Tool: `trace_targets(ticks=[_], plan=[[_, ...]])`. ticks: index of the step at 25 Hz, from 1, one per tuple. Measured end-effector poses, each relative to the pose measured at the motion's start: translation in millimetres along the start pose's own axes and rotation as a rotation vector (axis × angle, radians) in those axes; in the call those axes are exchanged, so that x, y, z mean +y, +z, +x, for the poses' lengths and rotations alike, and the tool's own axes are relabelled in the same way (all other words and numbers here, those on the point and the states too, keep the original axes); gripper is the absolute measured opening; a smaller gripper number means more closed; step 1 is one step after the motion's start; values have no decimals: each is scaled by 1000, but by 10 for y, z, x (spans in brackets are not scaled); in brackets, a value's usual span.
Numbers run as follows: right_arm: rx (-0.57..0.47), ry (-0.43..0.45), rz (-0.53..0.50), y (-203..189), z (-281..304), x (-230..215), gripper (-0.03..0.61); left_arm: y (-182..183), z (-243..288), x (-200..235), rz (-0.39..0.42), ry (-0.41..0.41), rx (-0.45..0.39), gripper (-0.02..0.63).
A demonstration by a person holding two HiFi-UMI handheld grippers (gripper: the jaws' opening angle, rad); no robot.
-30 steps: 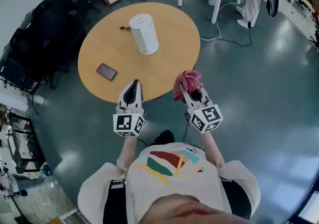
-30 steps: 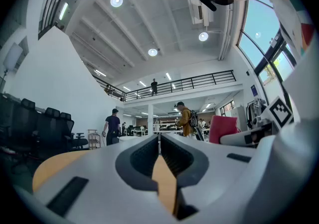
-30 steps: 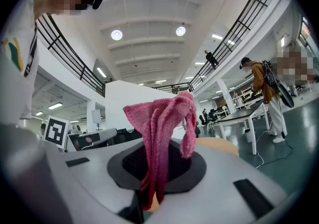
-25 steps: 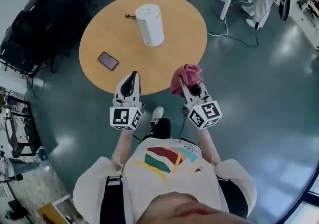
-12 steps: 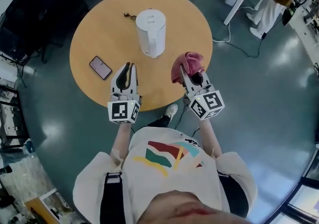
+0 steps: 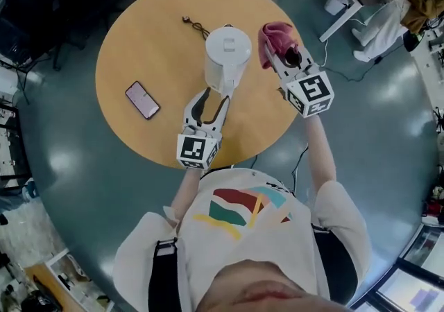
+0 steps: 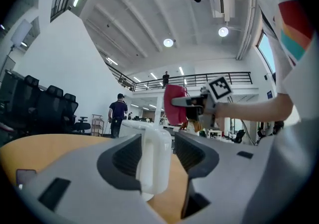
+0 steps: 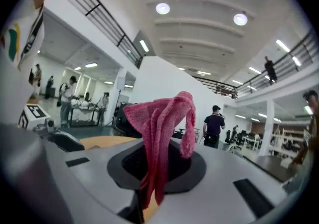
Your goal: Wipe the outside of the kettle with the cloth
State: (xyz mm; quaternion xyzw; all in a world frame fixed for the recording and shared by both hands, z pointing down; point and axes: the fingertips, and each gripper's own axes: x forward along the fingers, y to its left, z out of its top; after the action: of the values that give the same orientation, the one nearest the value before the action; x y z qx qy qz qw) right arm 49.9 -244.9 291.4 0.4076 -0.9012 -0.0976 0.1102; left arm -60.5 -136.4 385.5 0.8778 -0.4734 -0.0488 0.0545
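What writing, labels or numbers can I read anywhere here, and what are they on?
No words or numbers can be read.
Marker cubes: black-and-white square patterns, not letters.
Kettle, phone, cloth: no print visible.
Shirt: coloured stripes only.

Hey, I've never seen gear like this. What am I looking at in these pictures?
A person holds a two-jaw gripper in each hand; the patterned cubes belong to them. One picture comes from a camera on the person's head, looking down; the other two from cameras on the grippers. On the table stands a white kettle, with a phone and a cord. The right gripper is shut on a pink cloth. The left gripper has just been opening its jaws, the kettle's handle between them.
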Motion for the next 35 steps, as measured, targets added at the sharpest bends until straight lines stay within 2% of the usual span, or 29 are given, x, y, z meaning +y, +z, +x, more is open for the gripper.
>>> trace_targets(ticks=[4, 8, 13, 16, 20, 24, 28, 35], plan=[[133, 152, -236, 80, 571, -89, 38, -235, 164, 96, 4, 7, 56, 235], [352, 302, -456, -77, 911, -21, 38, -375, 234, 70, 6, 8, 117, 236], [615, 419, -703, -396, 1264, 119, 38, -416, 266, 129, 49, -22, 130, 235], [695, 458, -772, -605, 1405, 247, 38, -535, 246, 188, 59, -26, 130, 235], [759, 461, -829, -590, 1322, 298, 38, -444, 216, 102, 74, -32, 138, 235], [805, 458, -899, -601, 1291, 366, 38, -471, 259, 29, 100, -57, 151, 235], [840, 458, -1012, -698, 1134, 486, 38, -578, 287, -137, 111, -83, 160, 235], [838, 513, -1024, -655, 858, 674, 38, -535, 249, -286, 121, -70, 146, 235]])
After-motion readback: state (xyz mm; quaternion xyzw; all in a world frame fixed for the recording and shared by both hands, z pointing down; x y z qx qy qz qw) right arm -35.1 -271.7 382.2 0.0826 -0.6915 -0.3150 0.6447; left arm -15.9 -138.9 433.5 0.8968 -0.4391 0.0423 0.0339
